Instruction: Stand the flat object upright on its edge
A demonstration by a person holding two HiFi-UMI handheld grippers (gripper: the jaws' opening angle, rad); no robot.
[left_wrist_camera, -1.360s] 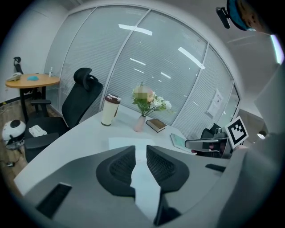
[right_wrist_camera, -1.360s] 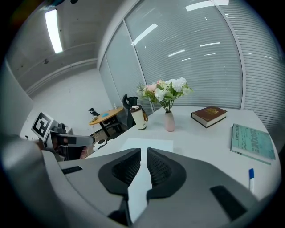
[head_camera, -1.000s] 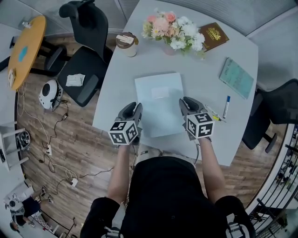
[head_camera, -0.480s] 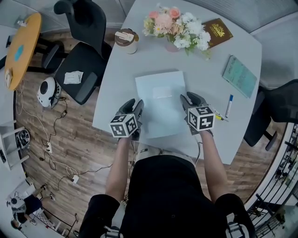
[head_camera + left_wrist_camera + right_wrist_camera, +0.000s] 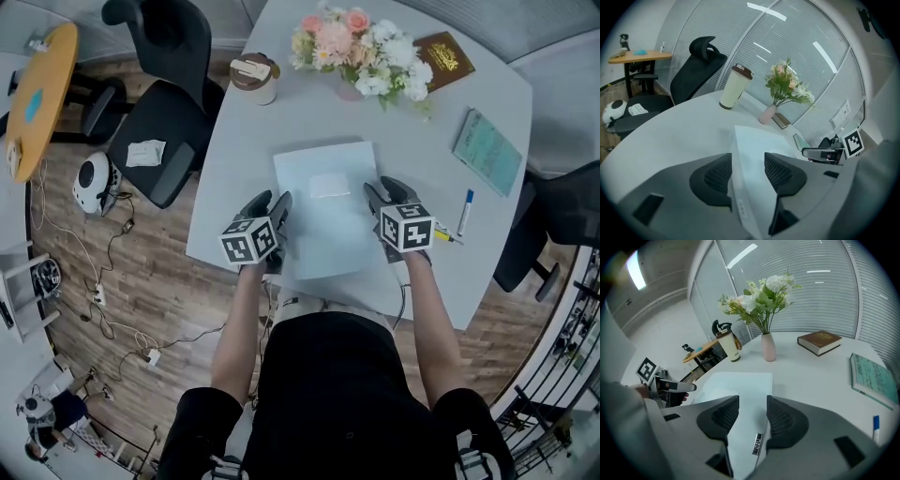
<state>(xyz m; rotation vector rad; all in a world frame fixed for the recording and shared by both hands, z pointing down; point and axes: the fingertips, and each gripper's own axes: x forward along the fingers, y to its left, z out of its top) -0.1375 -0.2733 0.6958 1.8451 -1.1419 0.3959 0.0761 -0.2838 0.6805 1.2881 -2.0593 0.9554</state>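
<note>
The box [image 5: 323,211] is lying flat in the middle of the table [image 5: 234,178], and we are straddling its 2 side edges, the left gripper [image 5: 275,208] at its left and the right gripper [image 5: 382,194] at its right. Both pairs of jaws have just been opening and are standing wide, each with a box edge between them, unclamped. Flowers [image 5: 361,56] and a cup [image 5: 253,82] are standing beyond.
</note>
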